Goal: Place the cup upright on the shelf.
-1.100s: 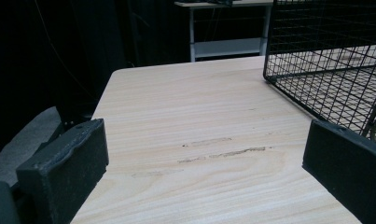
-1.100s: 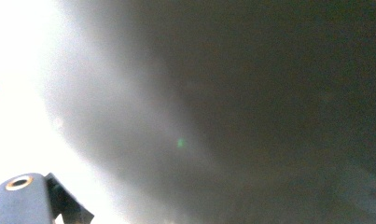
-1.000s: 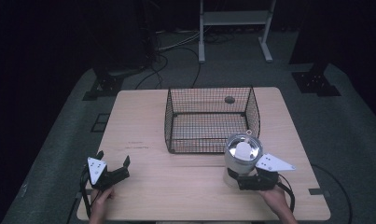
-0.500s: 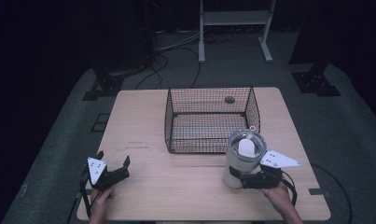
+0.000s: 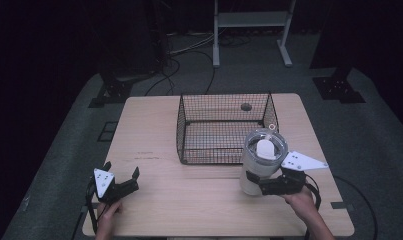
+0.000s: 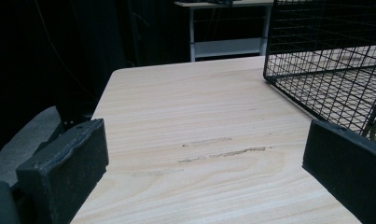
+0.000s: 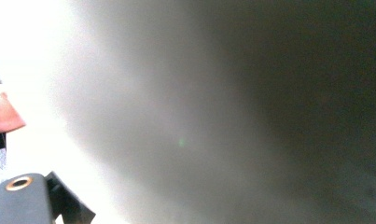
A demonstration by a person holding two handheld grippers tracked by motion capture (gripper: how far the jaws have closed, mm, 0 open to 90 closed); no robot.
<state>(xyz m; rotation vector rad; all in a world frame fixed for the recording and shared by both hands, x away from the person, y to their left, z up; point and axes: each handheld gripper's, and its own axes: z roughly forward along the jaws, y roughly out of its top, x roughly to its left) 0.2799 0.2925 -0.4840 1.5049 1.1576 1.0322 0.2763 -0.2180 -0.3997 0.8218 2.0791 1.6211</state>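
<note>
Gripping white canister [image 5: 263,162] with right gripper [image 5: 269,184], near desk [image 5: 199,200] front-right corner, beside wire basket [image 5: 224,127] | left gripper [image 5: 120,183] idling spread, front-left corner | next, likely: lifting clear over basket rim.

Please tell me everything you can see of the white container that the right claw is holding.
The white container is a tall, round, pale cylinder, plastic by its look, with a clear lid through which a white piece shows. It stands about upright over the wooden table, at the near right corner of the black wire basket. The right claw grips its lower side; whether its base rests on the table I cannot tell. In the right claw's view it is a pale blur.
</note>
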